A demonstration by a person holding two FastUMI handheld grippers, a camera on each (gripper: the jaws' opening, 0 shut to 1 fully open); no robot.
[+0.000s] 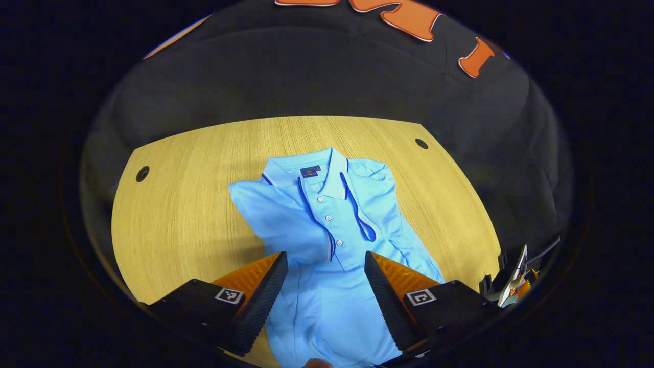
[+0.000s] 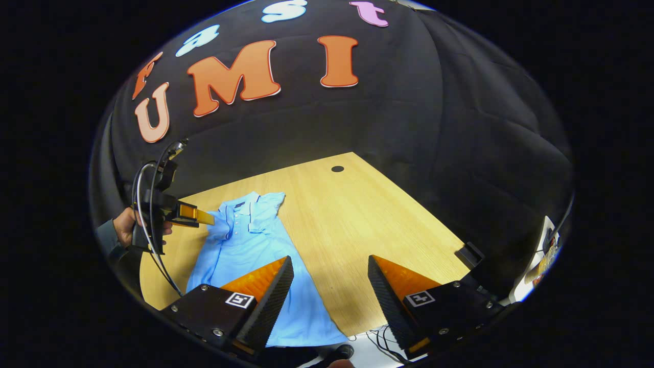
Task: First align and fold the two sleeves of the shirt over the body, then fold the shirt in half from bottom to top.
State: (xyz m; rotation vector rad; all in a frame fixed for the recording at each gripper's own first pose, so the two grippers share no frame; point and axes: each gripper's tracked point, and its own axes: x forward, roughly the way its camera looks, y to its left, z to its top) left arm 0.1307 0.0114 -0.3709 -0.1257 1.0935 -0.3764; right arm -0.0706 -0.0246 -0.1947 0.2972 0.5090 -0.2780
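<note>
Both tools are wide open and hold nothing. Left tool [image 1: 325, 286] hangs above the shirt [image 1: 327, 230], its fingers straddling the middle of the body just below the placket. Right tool [image 2: 330, 291] hovers off the shirt's side, one finger over the cloth edge, the other over bare surface [image 2: 357, 220].

From the left tool's view the shirt lies collar at 12 o'clock and hem at 6 on the surface. The sleeve at 9 o'clock is folded in across the chest; the one at 3 o'clock looks tucked over too, though it bunches near the shoulder.

What I judge is left is the bottom-to-top fold. The risk: if I pinch the hem unevenly, or only the top layer, the sleeves will slide back out as the cloth lifts. That bunched shoulder could also leave the fold crooked.
</note>
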